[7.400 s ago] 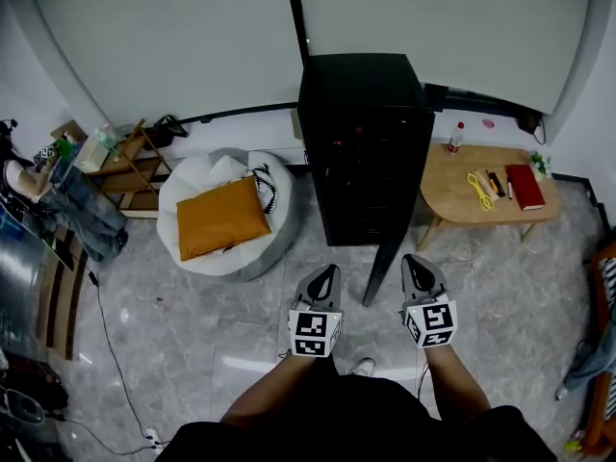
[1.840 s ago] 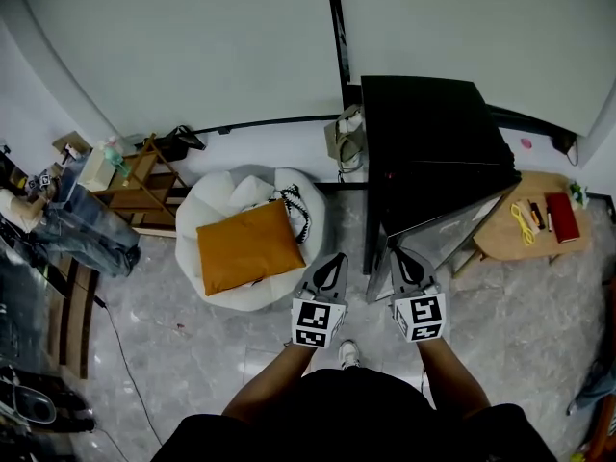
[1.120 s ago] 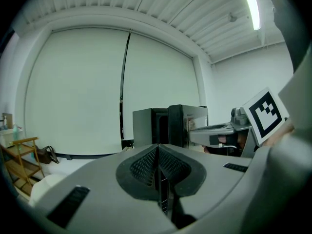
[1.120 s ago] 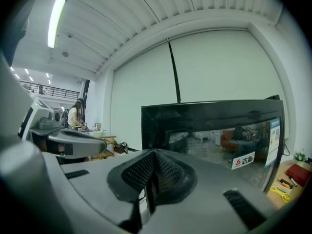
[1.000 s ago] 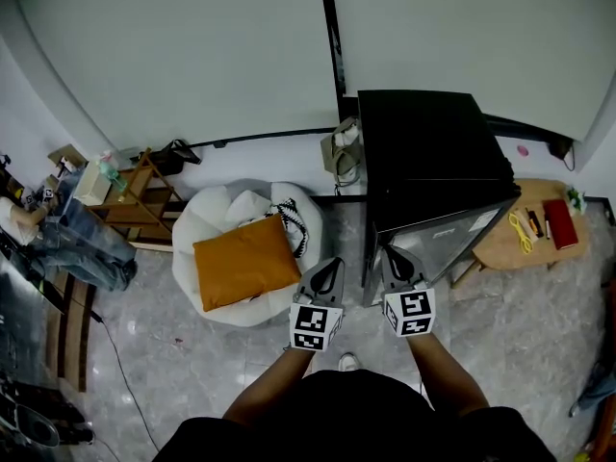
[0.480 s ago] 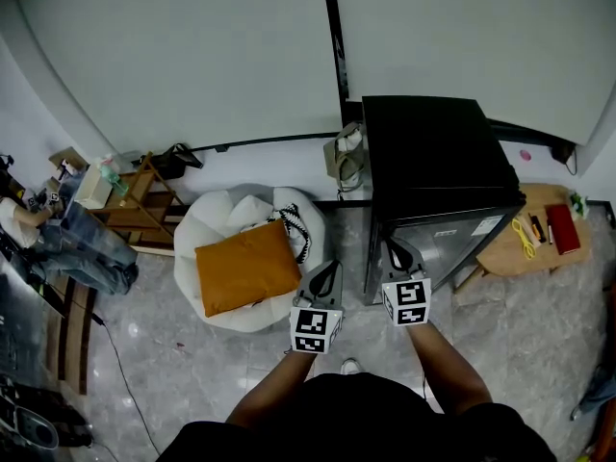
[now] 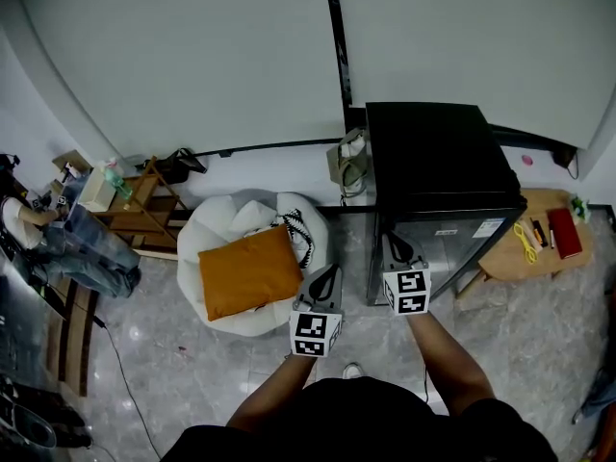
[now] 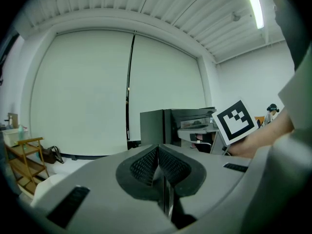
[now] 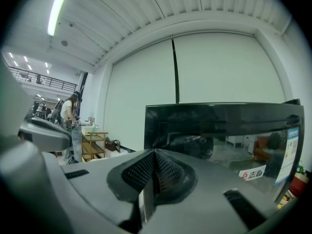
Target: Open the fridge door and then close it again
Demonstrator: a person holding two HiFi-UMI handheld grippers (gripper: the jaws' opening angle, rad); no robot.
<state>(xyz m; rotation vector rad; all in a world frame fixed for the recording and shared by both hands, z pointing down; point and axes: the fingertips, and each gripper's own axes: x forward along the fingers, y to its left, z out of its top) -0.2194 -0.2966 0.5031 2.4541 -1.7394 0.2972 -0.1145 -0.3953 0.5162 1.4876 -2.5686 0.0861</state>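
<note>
The left gripper (image 7: 329,271) hangs over a strip of bare floor (image 7: 351,243) between the white beanbag (image 7: 217,215) and the black fridge (image 7: 438,157), its jaws pressed together on nothing. The right gripper (image 7: 395,246), likewise clenched and empty, points at the fridge door (image 9: 219,130), which looks shut. A door sticker (image 9: 251,174) reads 志高, and a wooden table (image 7: 508,258) crowds the fridge's right side.

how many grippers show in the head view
2. The left gripper hangs over the floor between the white beanbag and the black fridge. The right gripper is at the left part of the fridge's front. Both are shut and empty. None looks hidden.
</note>
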